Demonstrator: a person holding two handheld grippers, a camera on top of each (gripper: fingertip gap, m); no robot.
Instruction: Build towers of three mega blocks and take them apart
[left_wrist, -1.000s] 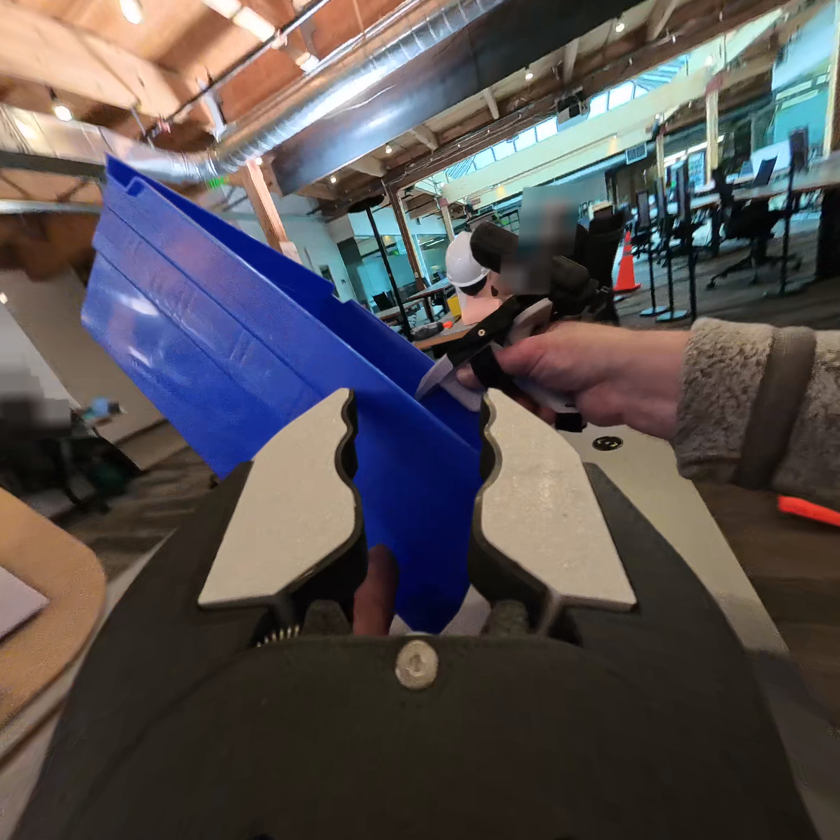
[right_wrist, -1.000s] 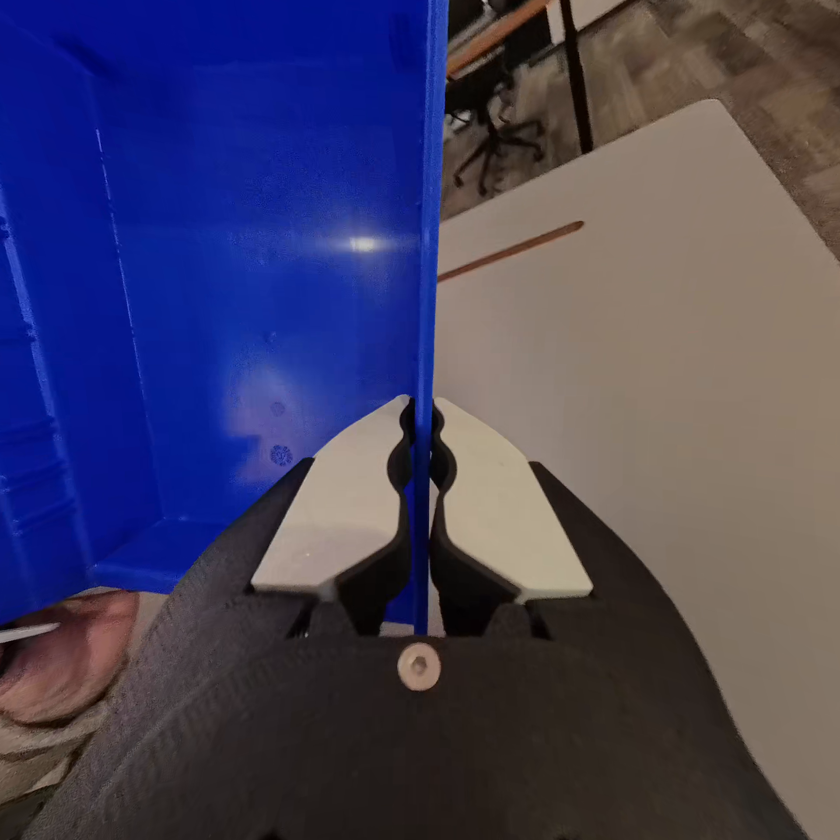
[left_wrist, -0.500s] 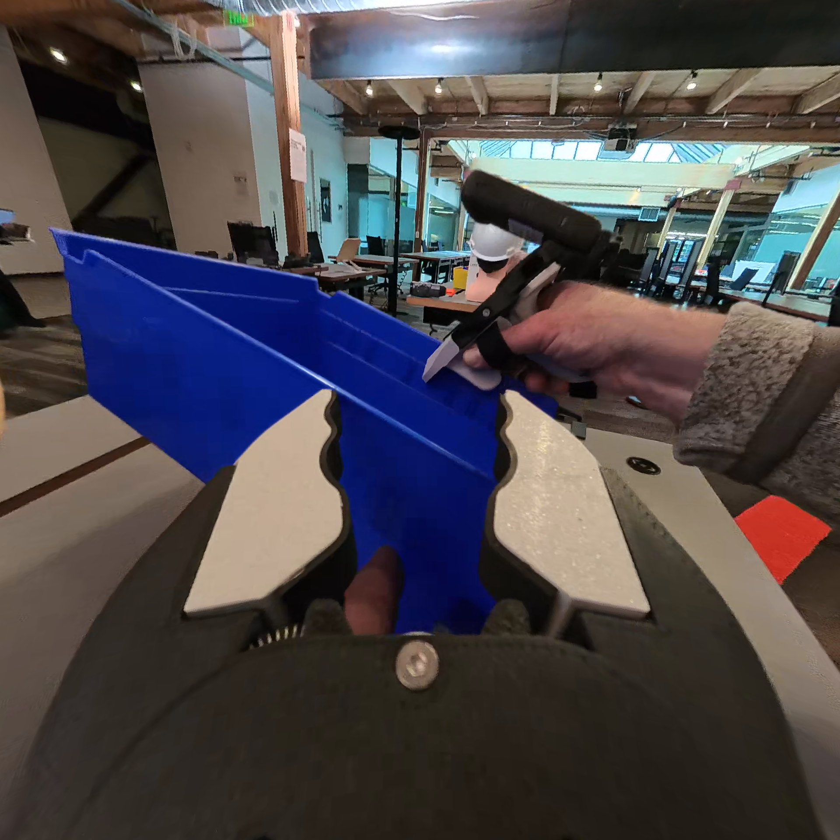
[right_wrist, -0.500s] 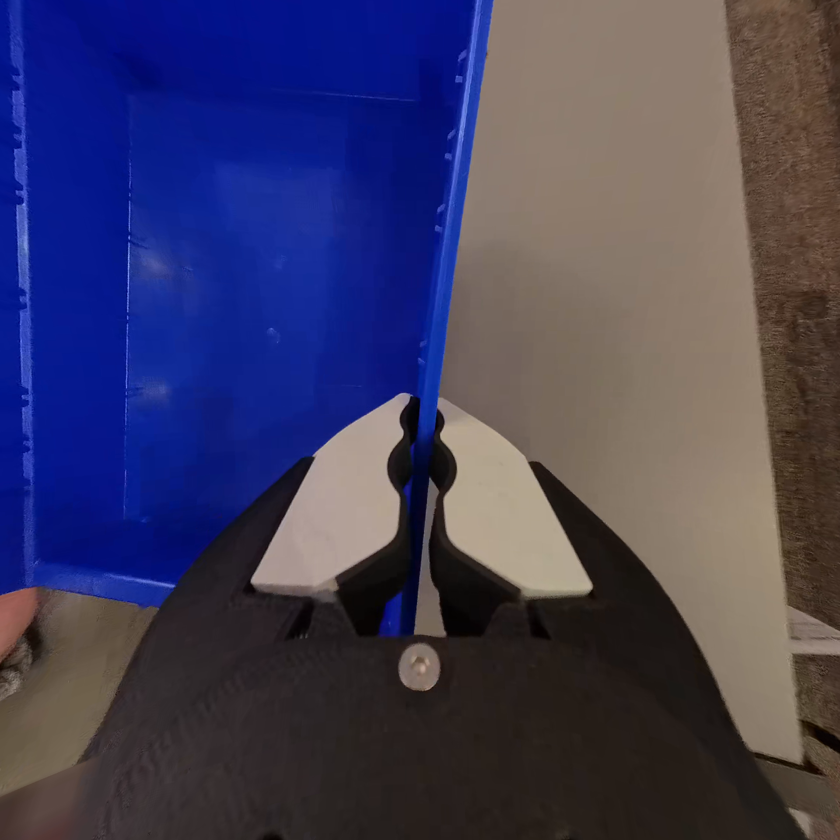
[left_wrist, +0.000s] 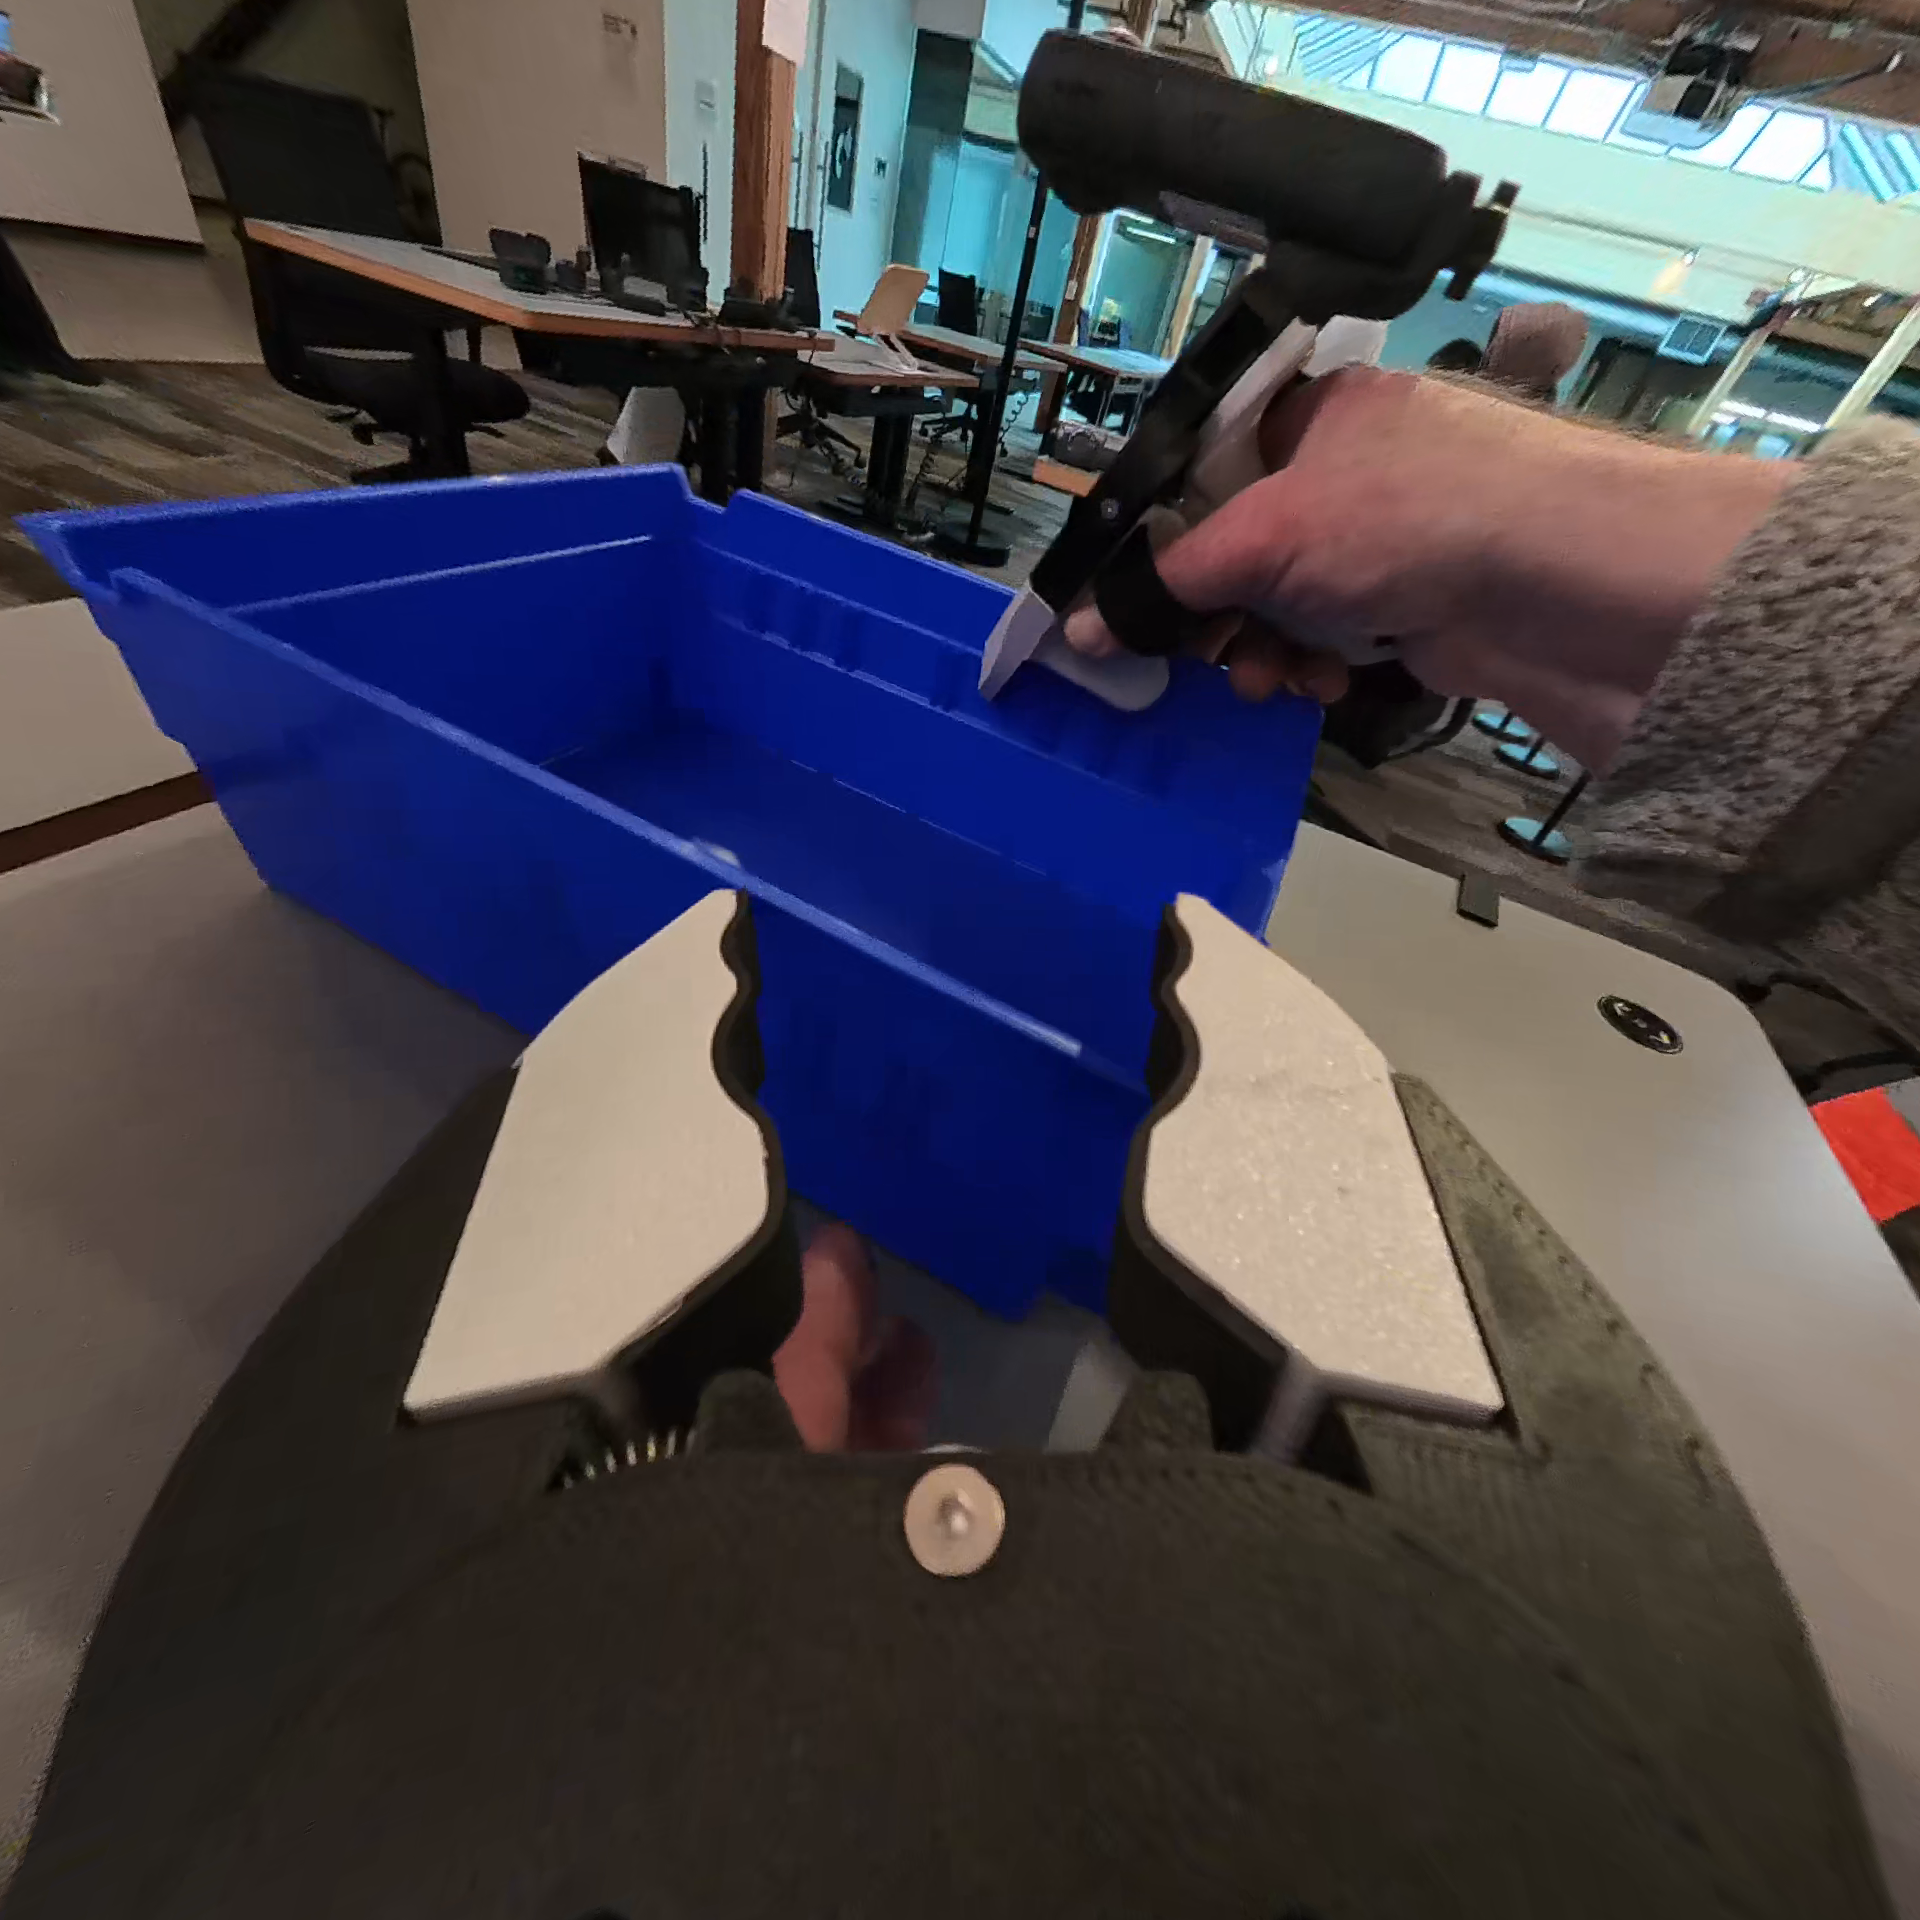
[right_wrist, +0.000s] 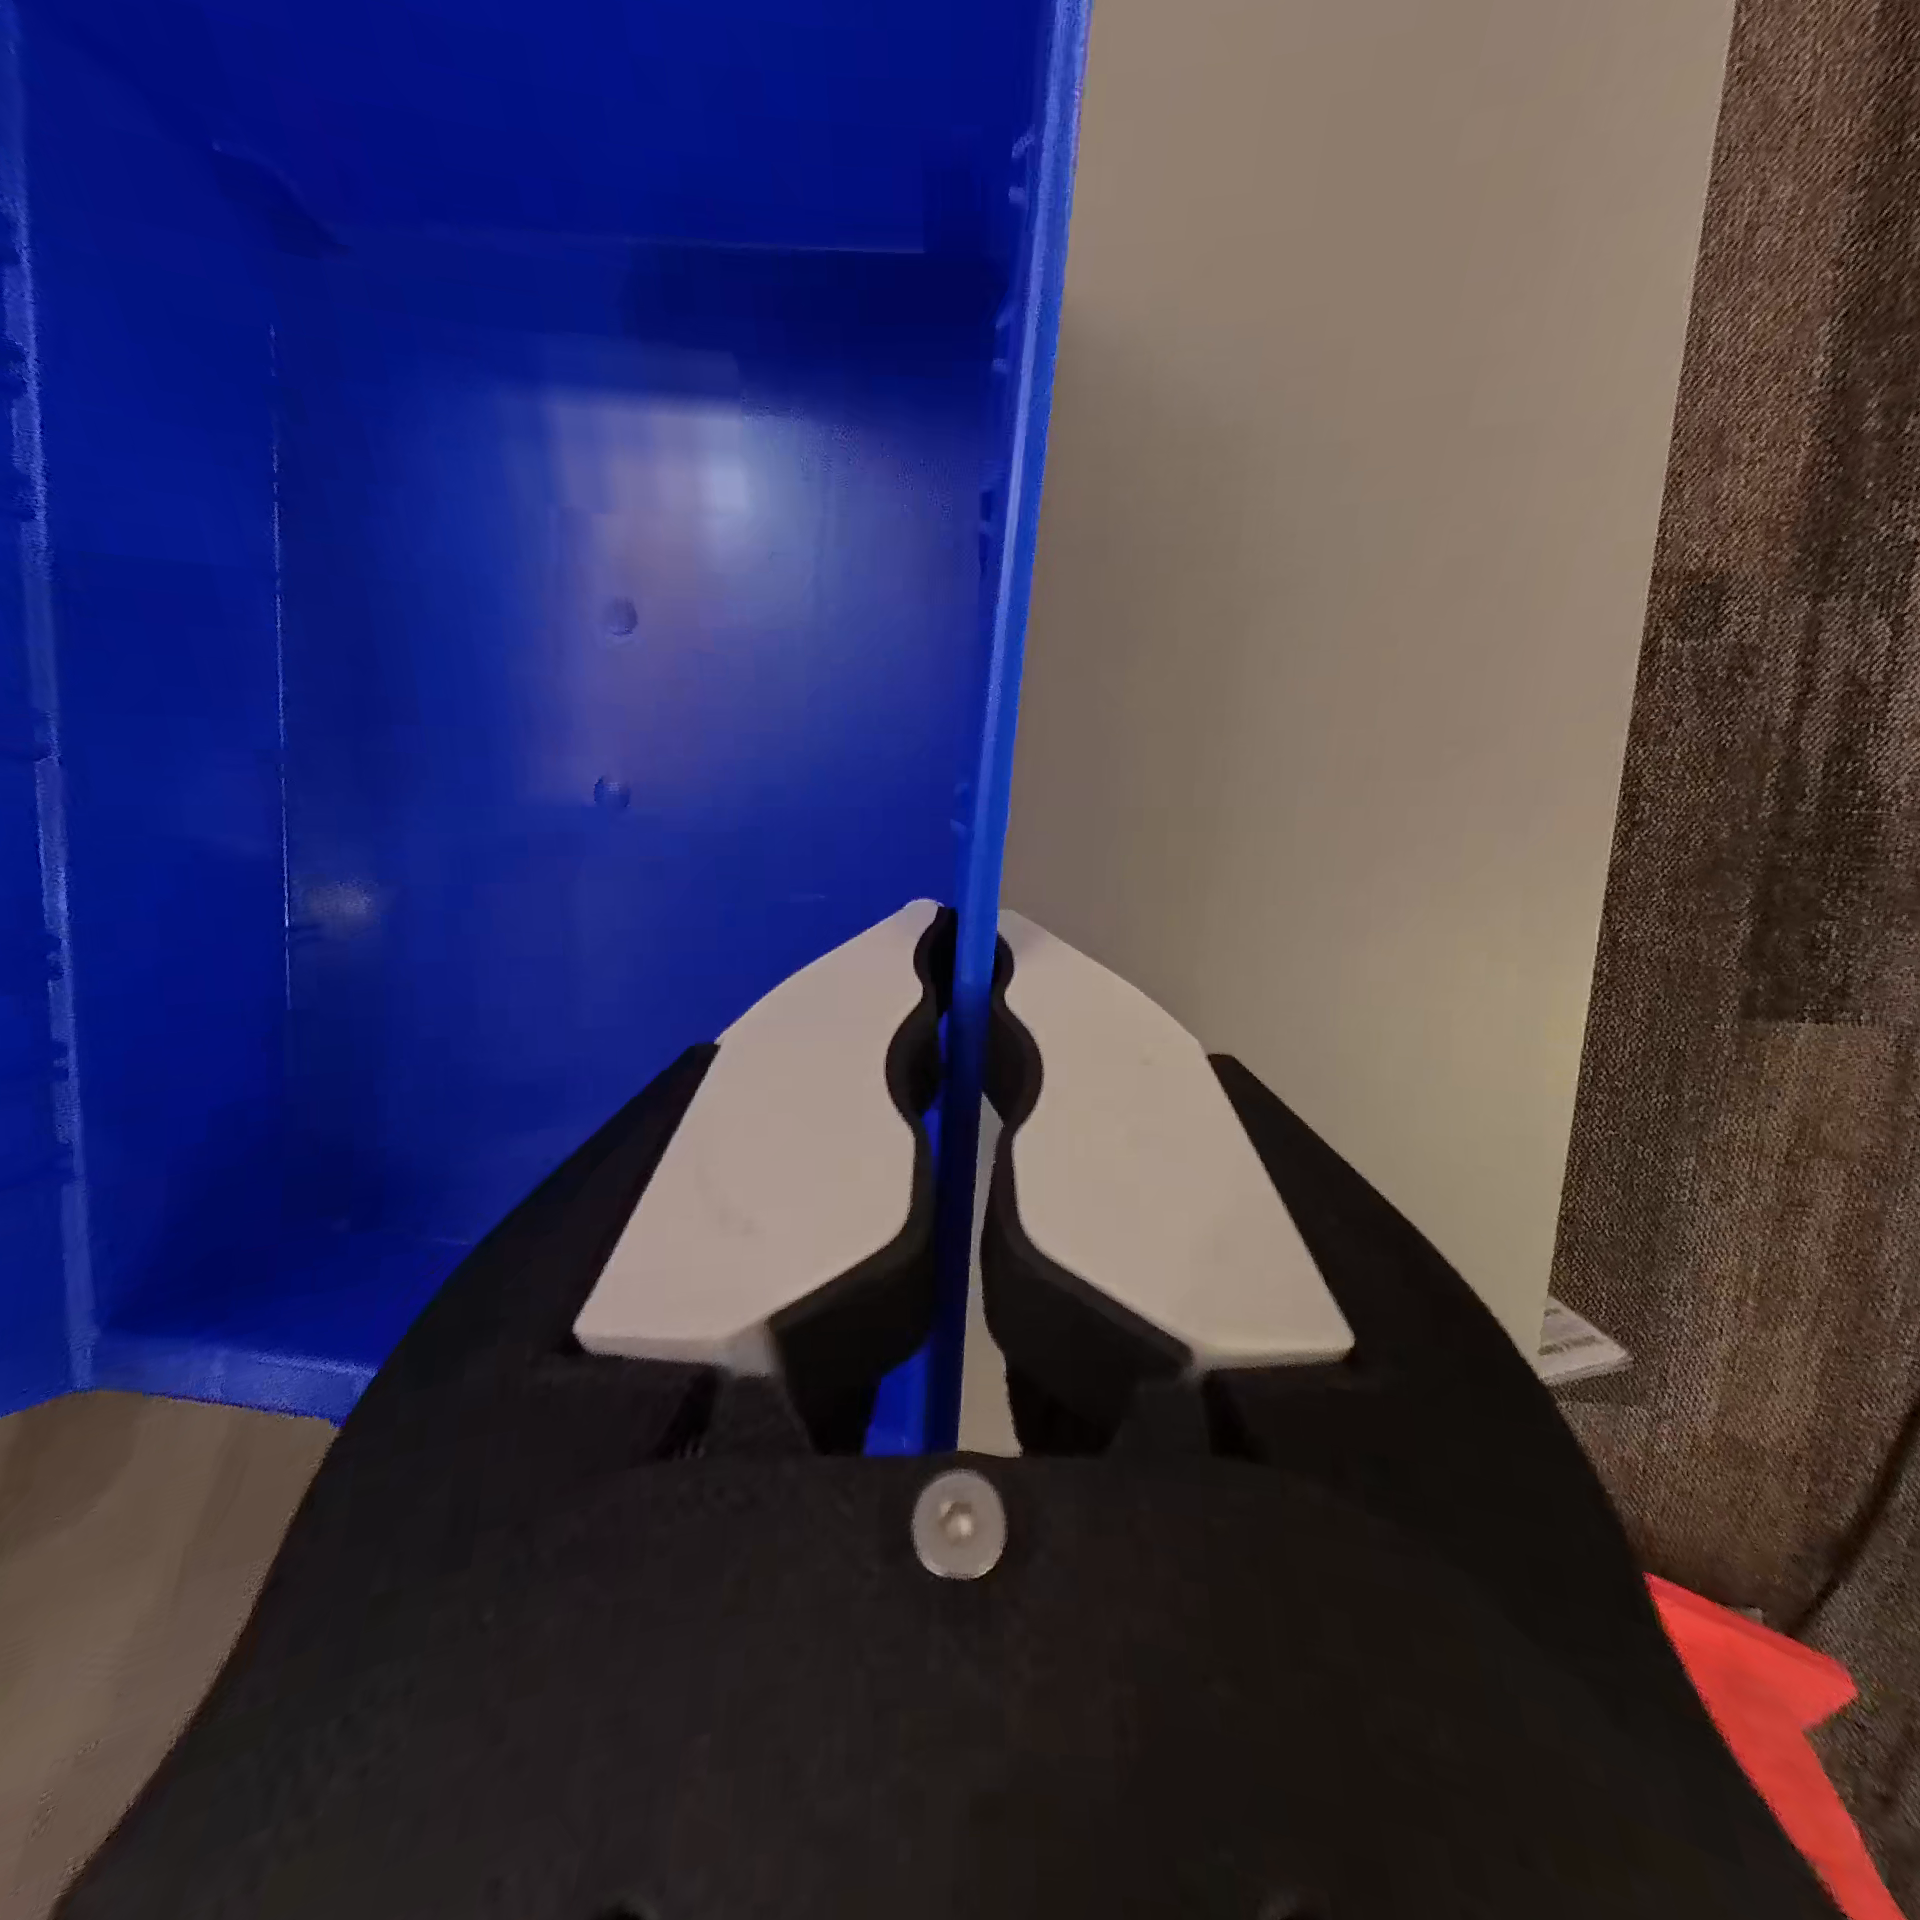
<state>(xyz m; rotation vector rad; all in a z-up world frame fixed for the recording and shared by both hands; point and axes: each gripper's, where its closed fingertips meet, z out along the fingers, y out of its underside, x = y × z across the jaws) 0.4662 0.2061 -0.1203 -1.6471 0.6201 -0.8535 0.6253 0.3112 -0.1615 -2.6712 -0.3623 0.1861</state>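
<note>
The blue bin (left_wrist: 644, 748) sits on the grey table (left_wrist: 208, 1091), its inside bare, no blocks in view. The right tongs (right_wrist: 971, 920) are clenched on the thin rim of its right wall, pads pressing both faces. The left tongs (left_wrist: 951, 914) stand spread wide just before the near wall, gripping nothing. Bare table lies left and right of the bin; the table edge and carpet (right_wrist: 1787, 727) lie close on the right.
</note>
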